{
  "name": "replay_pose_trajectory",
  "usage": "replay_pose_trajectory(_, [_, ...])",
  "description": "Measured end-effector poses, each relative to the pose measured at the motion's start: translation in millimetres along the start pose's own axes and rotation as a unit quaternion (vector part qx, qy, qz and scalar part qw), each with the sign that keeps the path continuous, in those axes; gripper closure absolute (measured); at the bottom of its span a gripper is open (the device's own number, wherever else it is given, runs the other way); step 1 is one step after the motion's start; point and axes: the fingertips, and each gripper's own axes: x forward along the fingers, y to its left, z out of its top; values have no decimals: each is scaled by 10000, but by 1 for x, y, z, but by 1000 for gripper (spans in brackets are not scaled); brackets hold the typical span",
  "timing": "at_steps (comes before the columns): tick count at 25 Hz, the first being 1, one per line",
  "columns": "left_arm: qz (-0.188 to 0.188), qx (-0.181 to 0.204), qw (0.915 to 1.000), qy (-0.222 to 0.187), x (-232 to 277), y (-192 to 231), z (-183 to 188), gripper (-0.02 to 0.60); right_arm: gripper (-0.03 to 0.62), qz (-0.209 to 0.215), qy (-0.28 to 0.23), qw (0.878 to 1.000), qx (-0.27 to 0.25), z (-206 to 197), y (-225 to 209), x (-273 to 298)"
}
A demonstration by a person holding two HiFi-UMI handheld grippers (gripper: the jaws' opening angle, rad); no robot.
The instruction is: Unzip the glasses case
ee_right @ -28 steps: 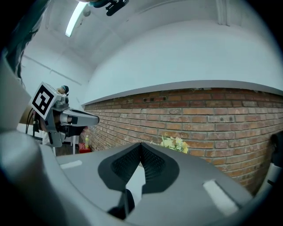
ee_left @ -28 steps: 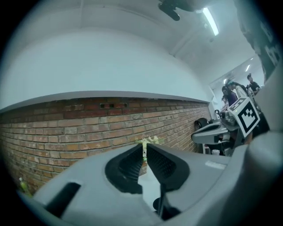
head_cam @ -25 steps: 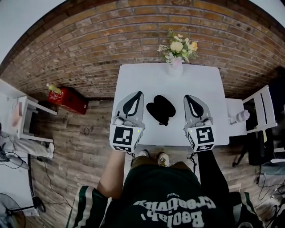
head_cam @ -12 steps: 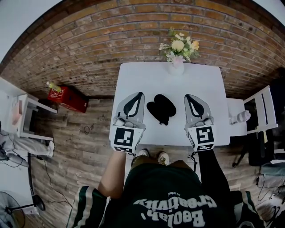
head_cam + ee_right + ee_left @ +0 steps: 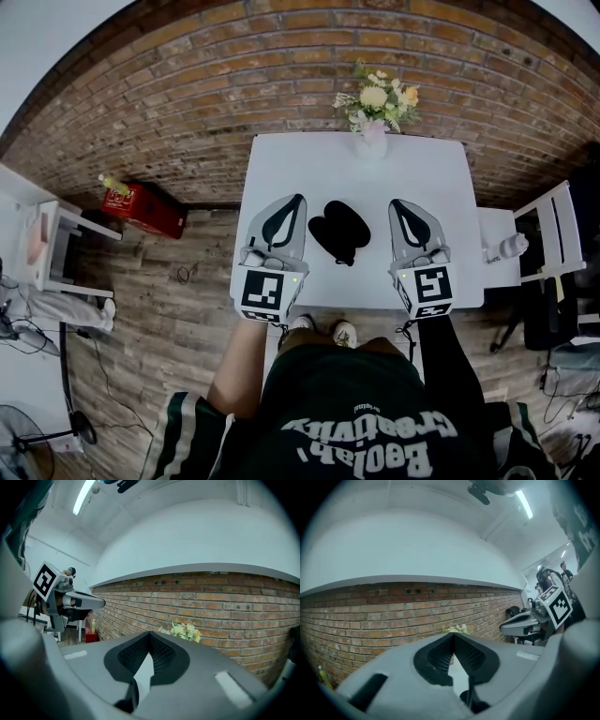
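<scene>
A black glasses case (image 5: 338,229) lies in the middle of the white table (image 5: 427,169), seen in the head view. My left gripper (image 5: 293,199) is held level to the left of the case, jaws shut with nothing between them, apart from the case. To the right of the case my right gripper (image 5: 393,204) also stands shut and empty. In the left gripper view the left gripper (image 5: 453,635) has its tips together, and the right gripper (image 5: 529,620) shows at the right. The right gripper (image 5: 149,633) looks the same in its own view.
A vase of flowers (image 5: 375,105) stands at the table's far edge against the brick wall (image 5: 187,84). A white chair (image 5: 539,246) is to the right of the table, a red crate (image 5: 142,208) on the floor to the left.
</scene>
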Motion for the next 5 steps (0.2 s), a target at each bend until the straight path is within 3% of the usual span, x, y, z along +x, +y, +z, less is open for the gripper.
replay_pose_trajectory(5, [7,-7,10000,8,2,0,-1,588,582,17,16,10000,30,-2,1,1])
